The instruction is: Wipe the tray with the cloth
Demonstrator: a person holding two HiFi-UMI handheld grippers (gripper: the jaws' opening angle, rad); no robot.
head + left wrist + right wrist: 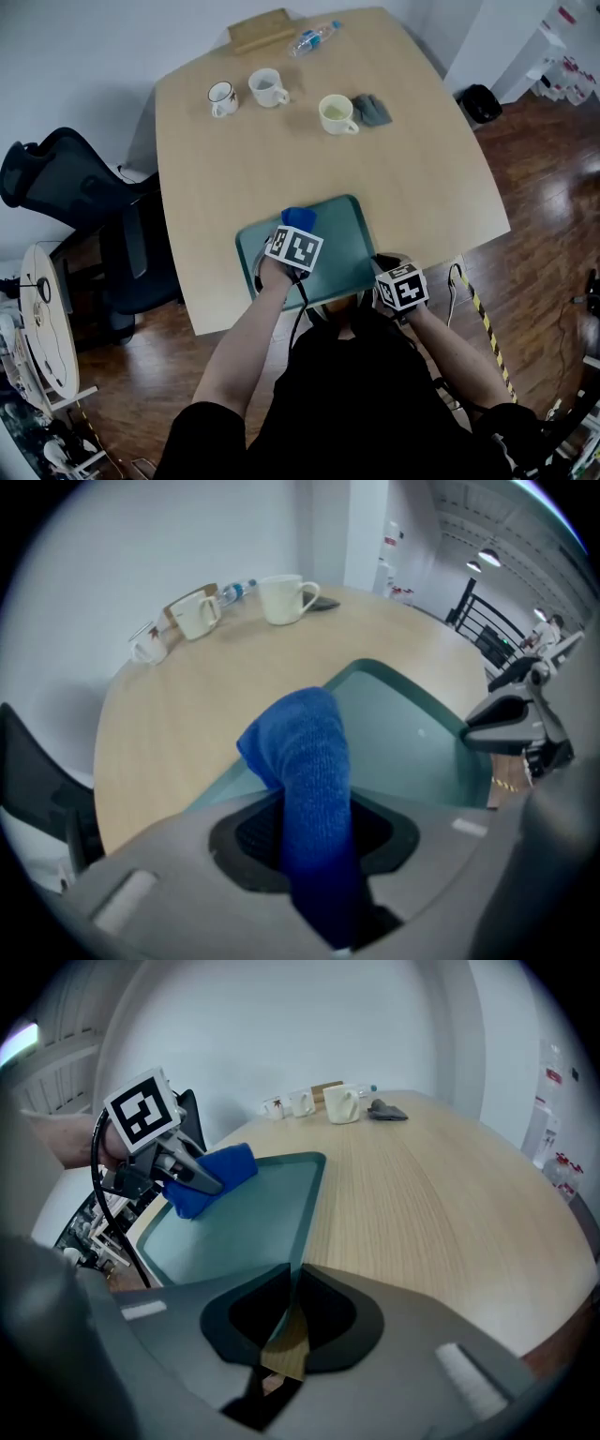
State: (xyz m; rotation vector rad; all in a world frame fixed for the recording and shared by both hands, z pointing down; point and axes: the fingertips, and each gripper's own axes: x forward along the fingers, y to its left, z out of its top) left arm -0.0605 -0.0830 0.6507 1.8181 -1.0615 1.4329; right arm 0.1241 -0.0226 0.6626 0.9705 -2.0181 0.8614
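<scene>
tray (349, 248): near edge of the worktop (281, 150), long side along that edge
cloth (305, 752): pinched in the left gripper (319, 855) jaws, poking lengthwise past the tips over the tray's far left corner
right gripper (289, 1312): jaws clamped on the tray's near right rim

The tray (342, 246) is teal-green and rectangular, with rounded corners and a low raised rim. It lies flat at the near edge of the pale wooden worktop (281, 150), and the right tool (291, 1326) is clamped on its near right rim. The cloth (305, 752) is blue and knitted. It is bunched into a fold and pinched in the left tool (314, 855), jutting out over the tray's far left part.
</scene>
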